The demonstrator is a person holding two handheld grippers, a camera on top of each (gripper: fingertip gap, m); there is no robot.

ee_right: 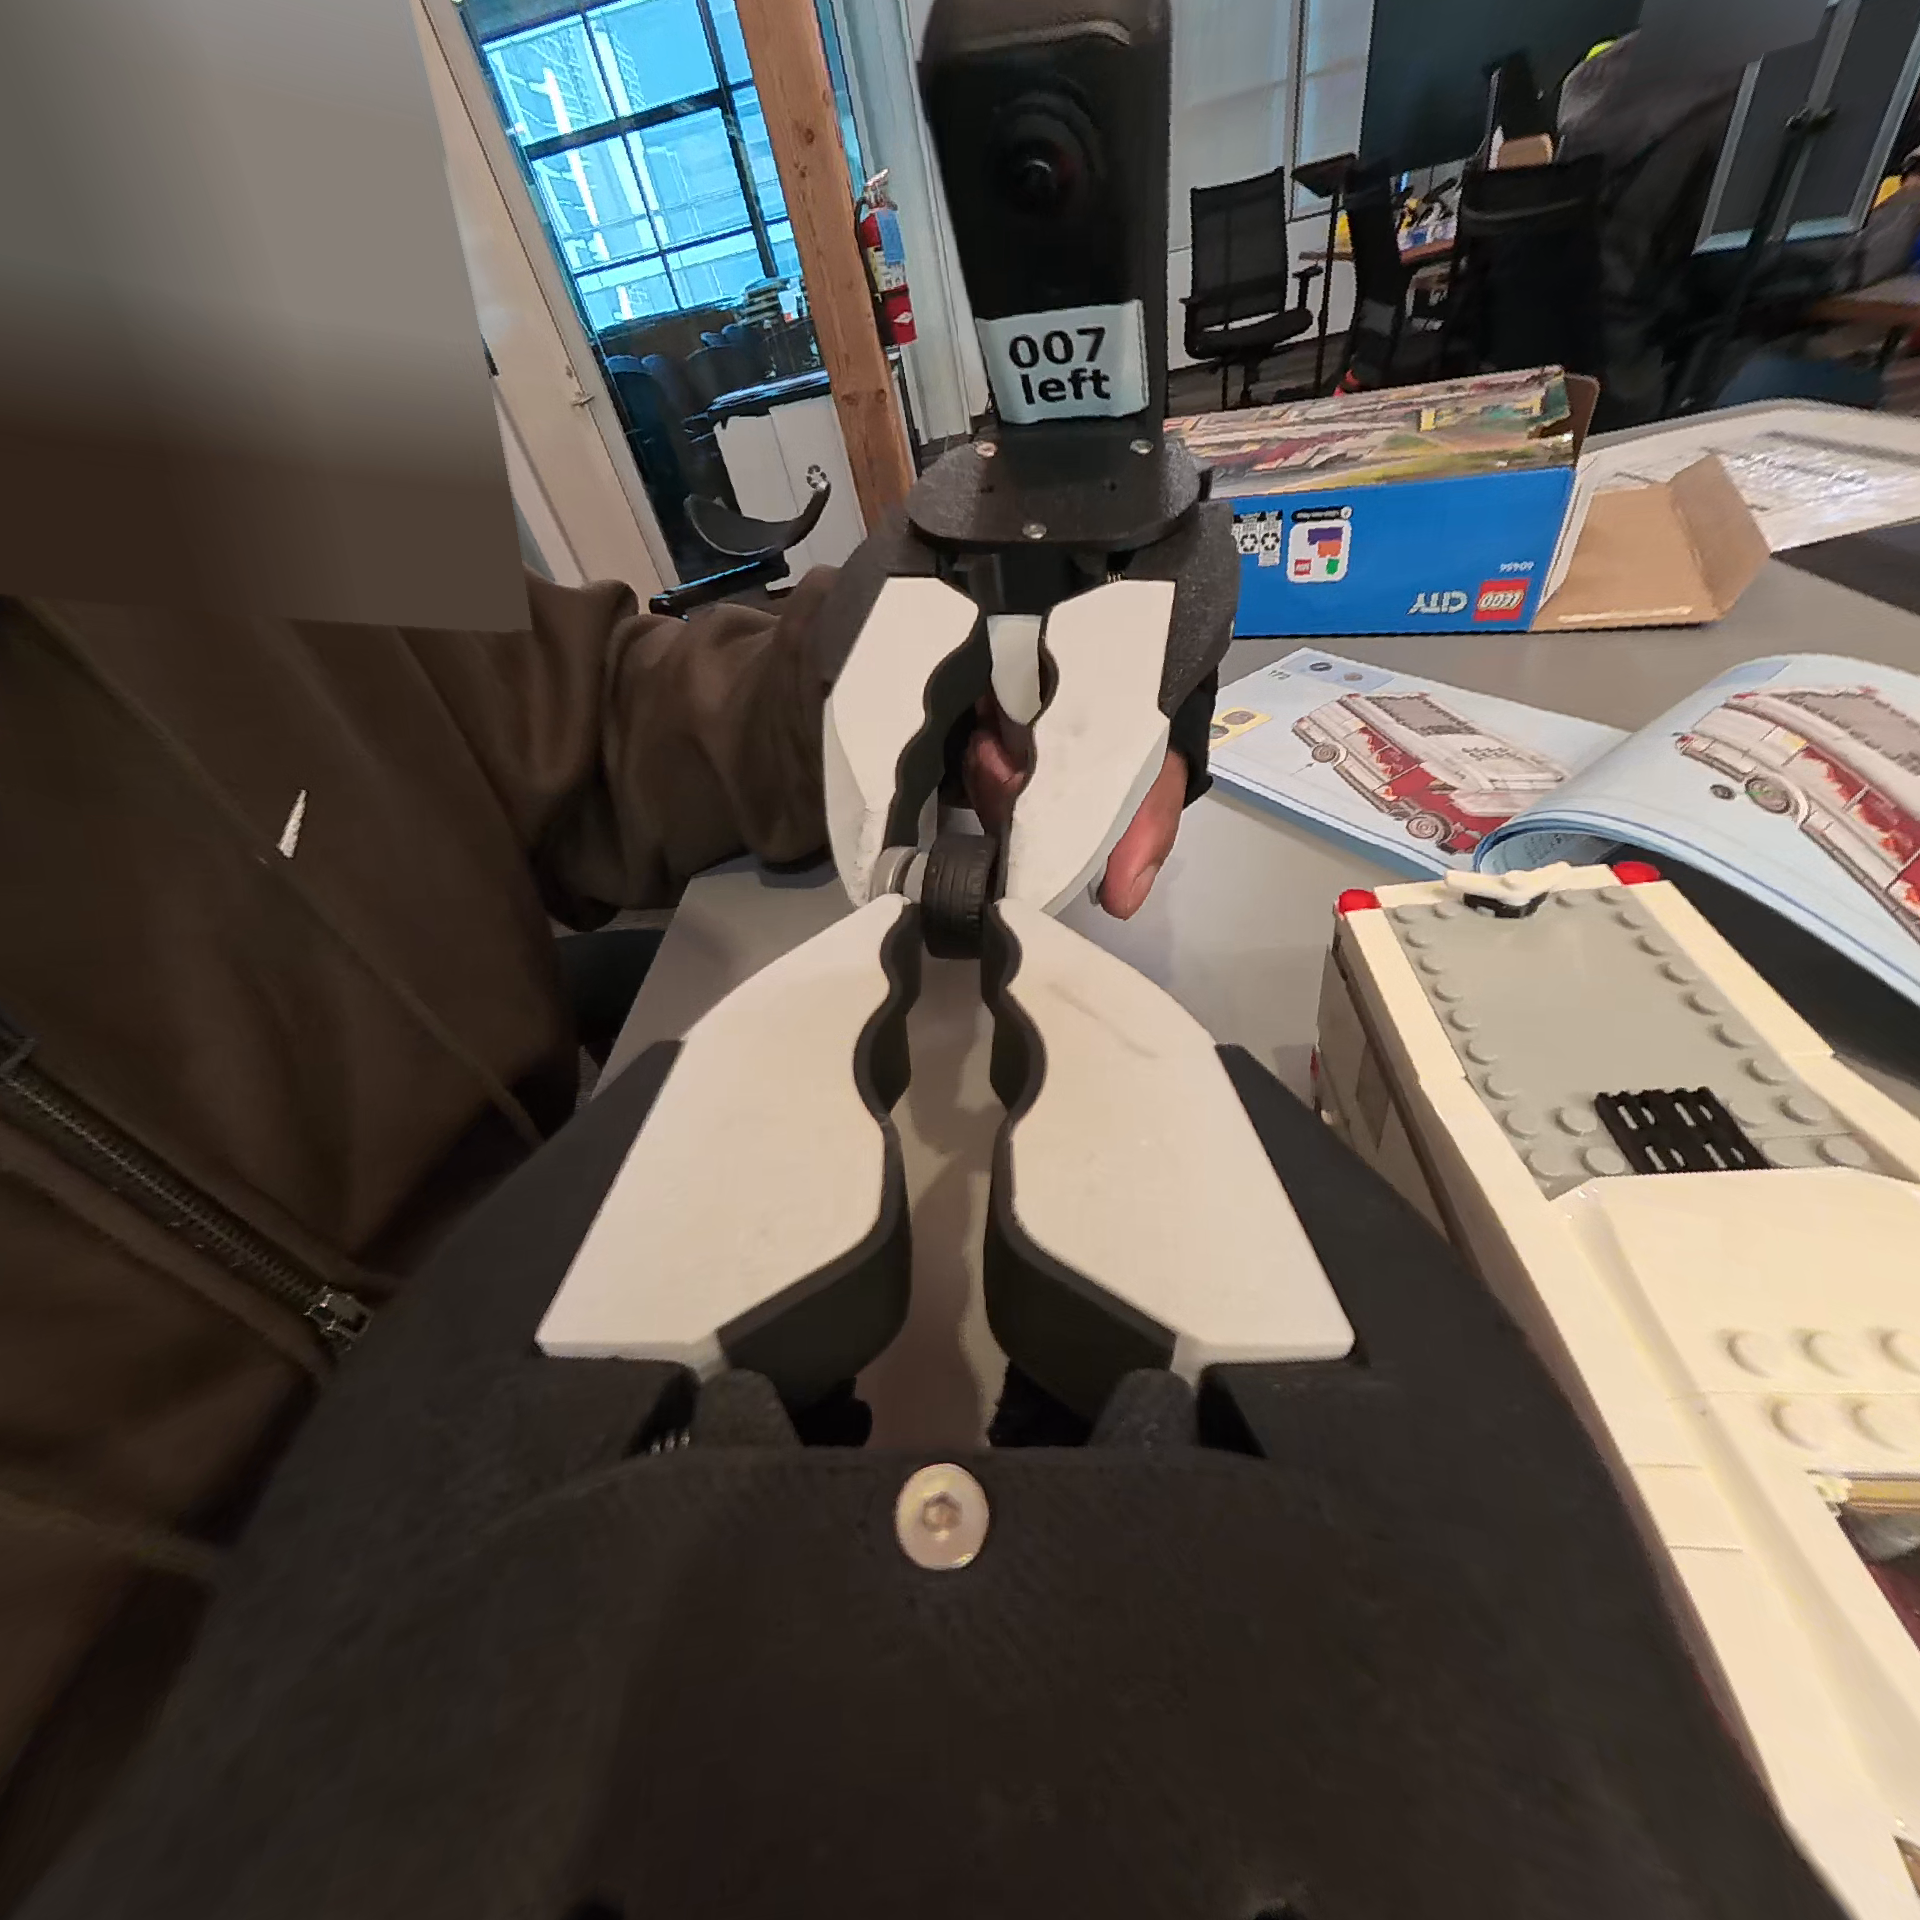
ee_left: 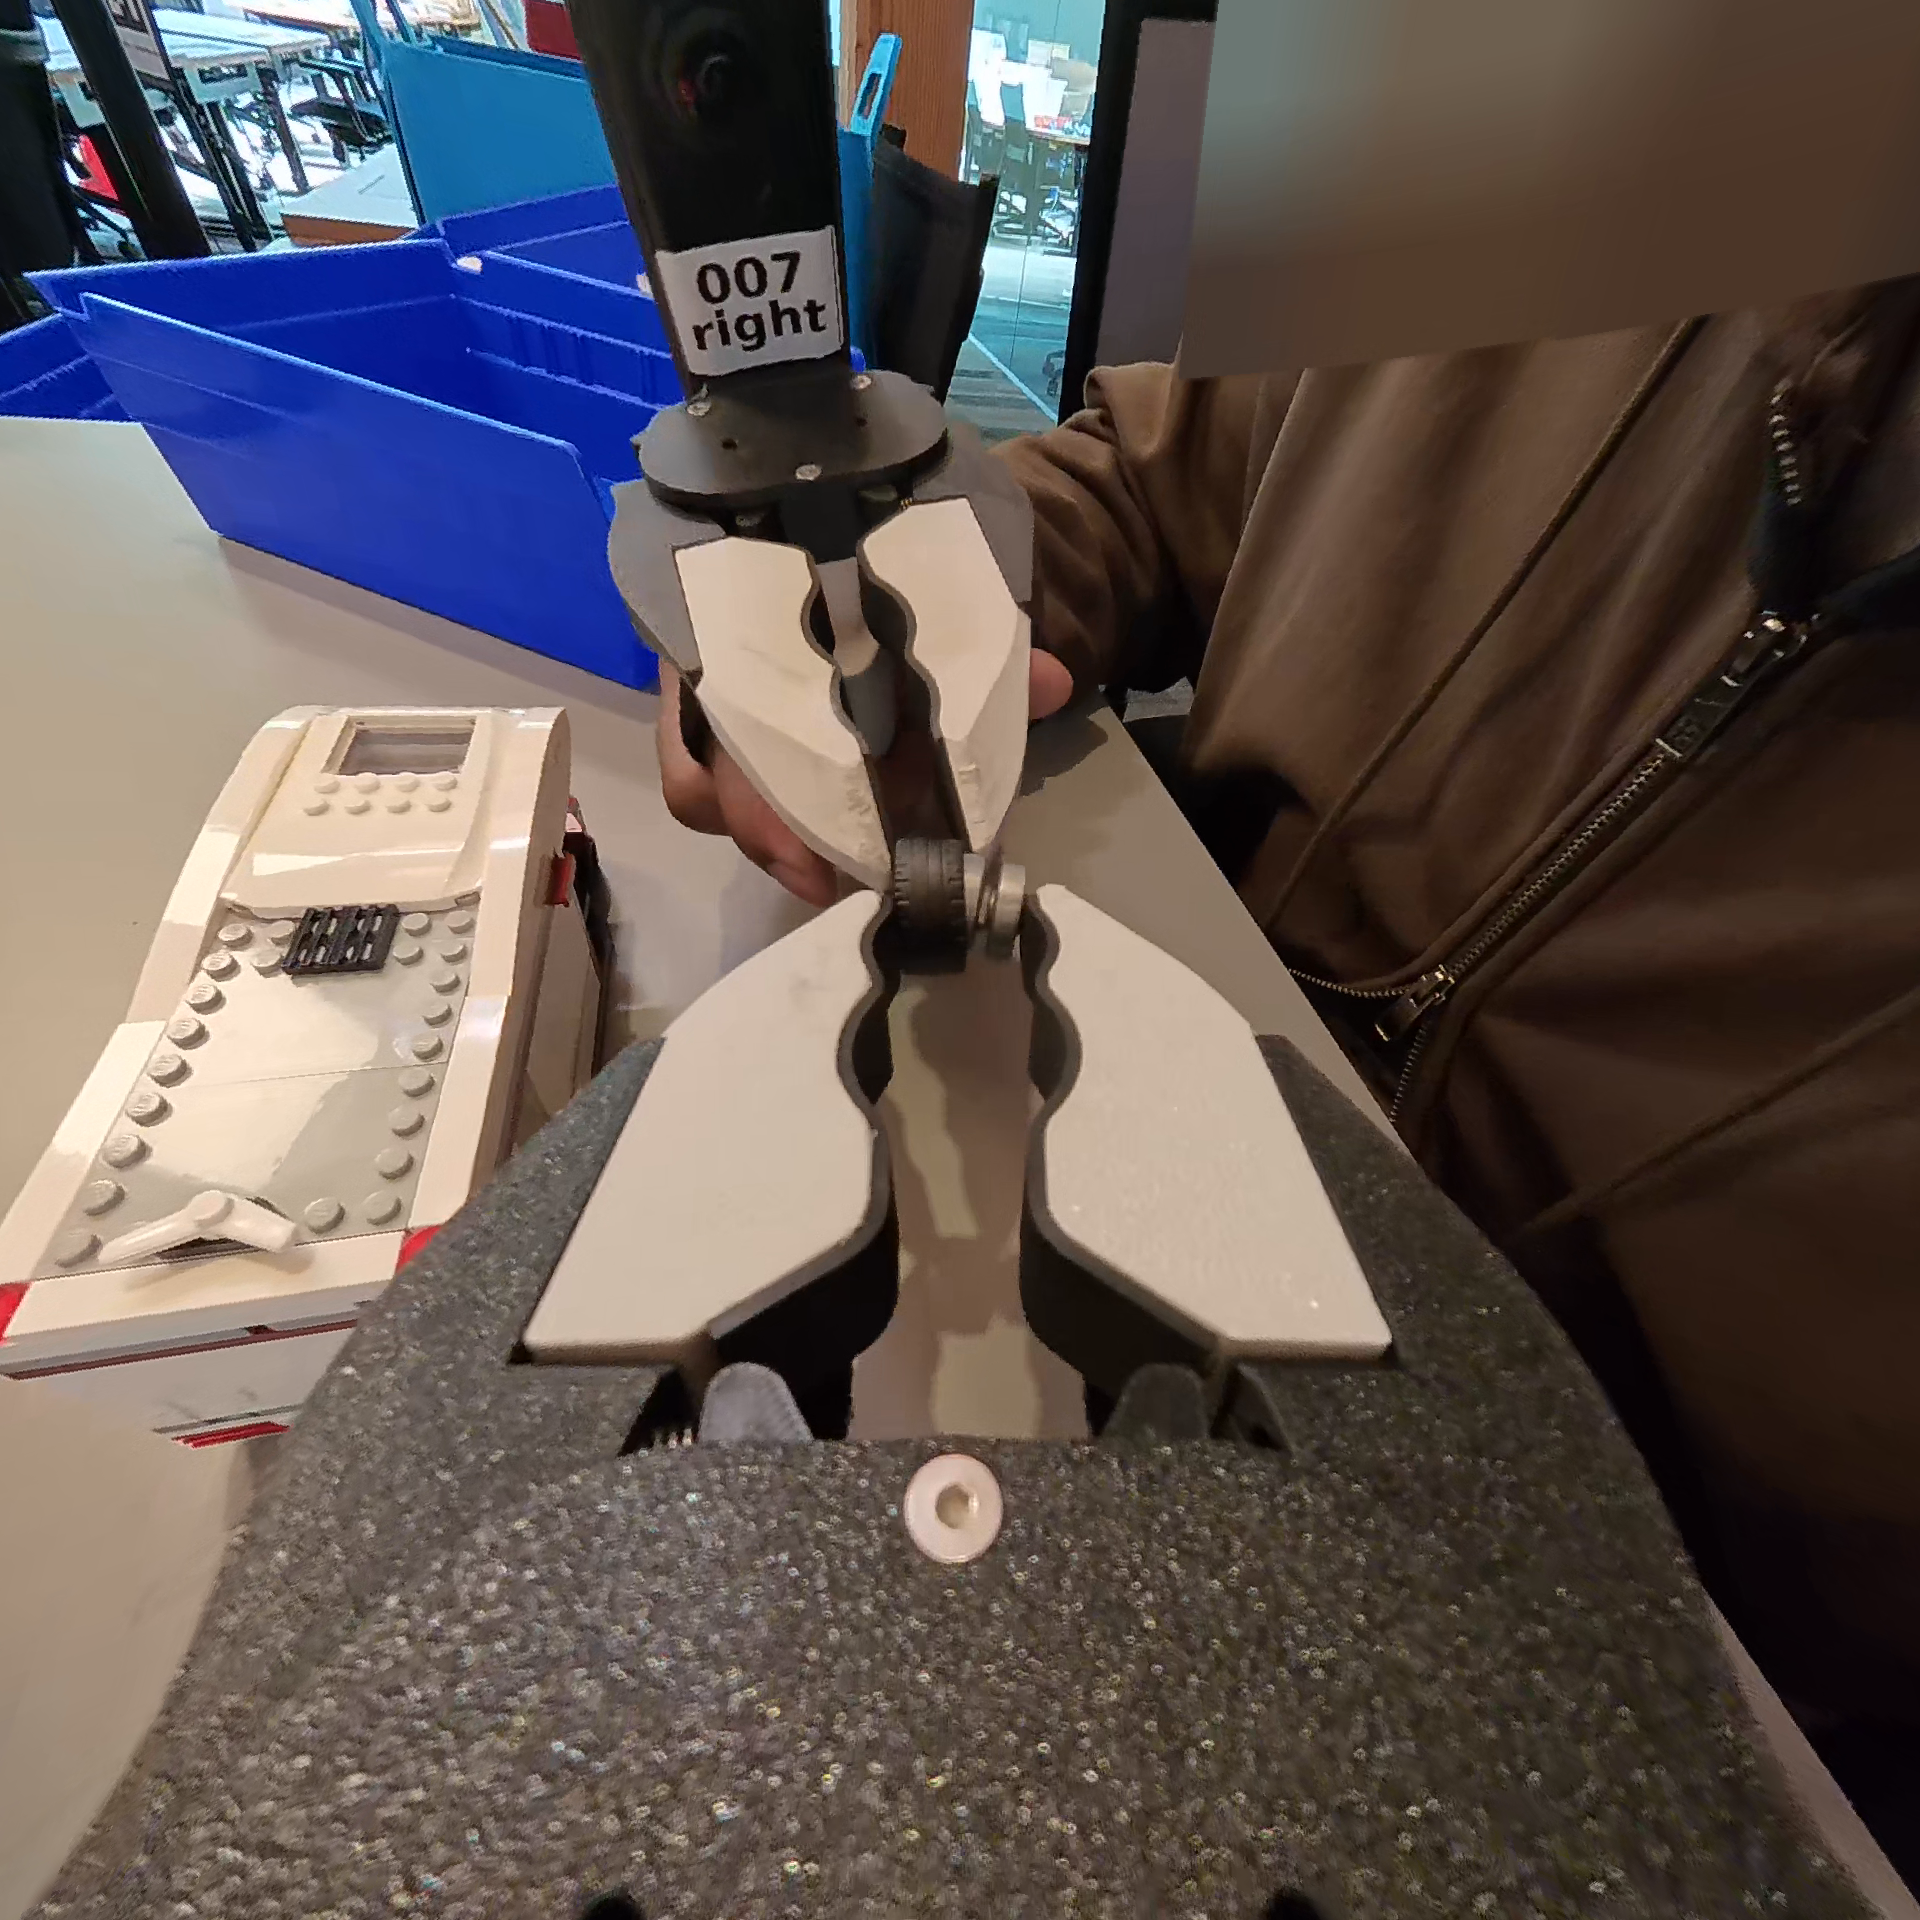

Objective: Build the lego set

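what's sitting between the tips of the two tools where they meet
A small black tyre joined to a grey wheel hub. Left tool spans both; right tool is shut on the tyre. Both wrist views show it.

White brick van (ee_right: 1621, 1195) cut off at frame edge (right side); black tyre (ee_right: 956, 899) partly hidden by jaws.

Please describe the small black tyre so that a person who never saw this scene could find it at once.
Start at the white brick van on the grey table; beside it, near the table edge, two tongs meet tip to tip. The tyre sits exactly where the tips meet. It is the only black, ribbed, round piece there, and the part joined to its side is light grey.
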